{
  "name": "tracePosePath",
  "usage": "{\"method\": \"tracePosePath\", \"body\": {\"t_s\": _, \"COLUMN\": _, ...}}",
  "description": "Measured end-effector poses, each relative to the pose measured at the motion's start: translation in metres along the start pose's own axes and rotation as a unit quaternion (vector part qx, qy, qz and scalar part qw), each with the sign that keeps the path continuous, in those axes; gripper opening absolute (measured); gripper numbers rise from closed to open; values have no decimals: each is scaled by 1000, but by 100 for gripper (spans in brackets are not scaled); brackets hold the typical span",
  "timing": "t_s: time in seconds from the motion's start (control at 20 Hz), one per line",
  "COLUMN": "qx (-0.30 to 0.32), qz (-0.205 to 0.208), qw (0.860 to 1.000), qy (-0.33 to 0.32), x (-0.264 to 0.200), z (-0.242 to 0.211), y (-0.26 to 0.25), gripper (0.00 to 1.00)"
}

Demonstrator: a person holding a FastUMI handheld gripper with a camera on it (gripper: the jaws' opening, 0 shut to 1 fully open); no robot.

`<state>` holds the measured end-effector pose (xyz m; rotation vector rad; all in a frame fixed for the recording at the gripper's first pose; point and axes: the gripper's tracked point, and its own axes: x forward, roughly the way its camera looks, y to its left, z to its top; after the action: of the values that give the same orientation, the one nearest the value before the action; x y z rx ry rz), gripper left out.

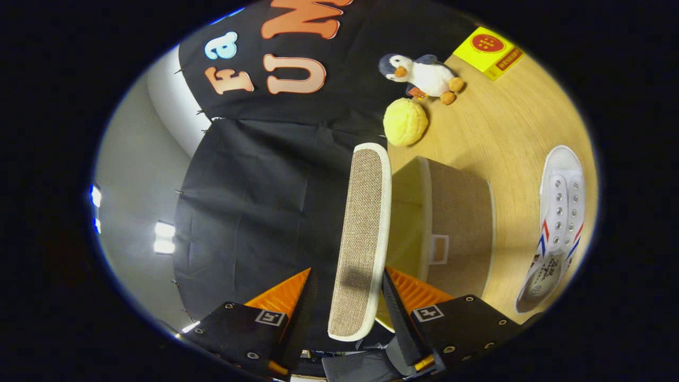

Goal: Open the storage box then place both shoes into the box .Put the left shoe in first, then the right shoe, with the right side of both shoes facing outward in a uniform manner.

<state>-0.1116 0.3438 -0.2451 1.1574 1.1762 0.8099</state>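
So the view is rolled over sideways here. The wooden worktop (509, 127) takes up the right half of the frame, biggest thing going. On it, around the middle, sits one storage box (456, 223), woven fabric sides with pale trim and a little label pocket on its face. Its lid (360, 239) is swung up off the opening and runs lengthways right down the centre of the frame, from just under the yellow ball to the bottom.

My tool (347, 302) has that lid between its two fingers, one on each side of the free end. They look closed down onto it, gap about the lid's thickness, so I'd say I've got it pinched. The lid seems light and fairly stiff, a fabric-covered panel, and the weave should give decent grip. The edge is the obvious place to hold.

One white canvas shoe (557, 228) at the far right of the frame, well apart from the box. Soft upper, light, rubbery sole; I'd take it by the heel collar or the side wall. I count just that one shoe here.

Smaller stuff, upper right: one plush penguin (424, 71), one yellow ball (405, 122) just beside it, one yellow card (488, 50).
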Motion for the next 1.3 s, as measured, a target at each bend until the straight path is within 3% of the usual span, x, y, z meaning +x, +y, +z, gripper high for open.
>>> {"method": "tracePosePath", "body": {"t_s": 0.15, "qx": -18, "qz": 18, "qw": 1000, "qy": -3, "x": 10, "z": 3, "y": 32, "gripper": 68}}
{"method": "tracePosePath", "body": {"t_s": 0.2, "qx": -24, "qz": 11, "qw": 1000, "qy": -15, "x": 14, "z": 10, "y": 36, "gripper": 61}}
{"method": "tracePosePath", "body": {"t_s": 0.25, "qx": -32, "qz": 4, "qw": 999, "qy": -23, "x": 21, "z": 15, "y": 39, "gripper": 47}}
{"method": "tracePosePath", "body": {"t_s": 0.35, "qx": -35, "qz": -4, "qw": 999, "qy": -20, "x": 33, "z": 19, "y": 45, "gripper": 35}}
{"method": "tracePosePath", "body": {"t_s": 0.5, "qx": -48, "qz": -2, "qw": 999, "qy": -14, "x": 47, "z": 20, "y": 67, "gripper": 30}}
{"method": "tracePosePath", "body": {"t_s": 0.65, "qx": -74, "qz": -13, "qw": 997, "qy": -17, "x": 65, "z": 21, "y": 81, "gripper": 18}}
{"method": "tracePosePath", "body": {"t_s": 1.3, "qx": -138, "qz": -63, "qw": 987, "qy": 47, "x": 181, "z": -40, "y": 117, "gripper": 15}}
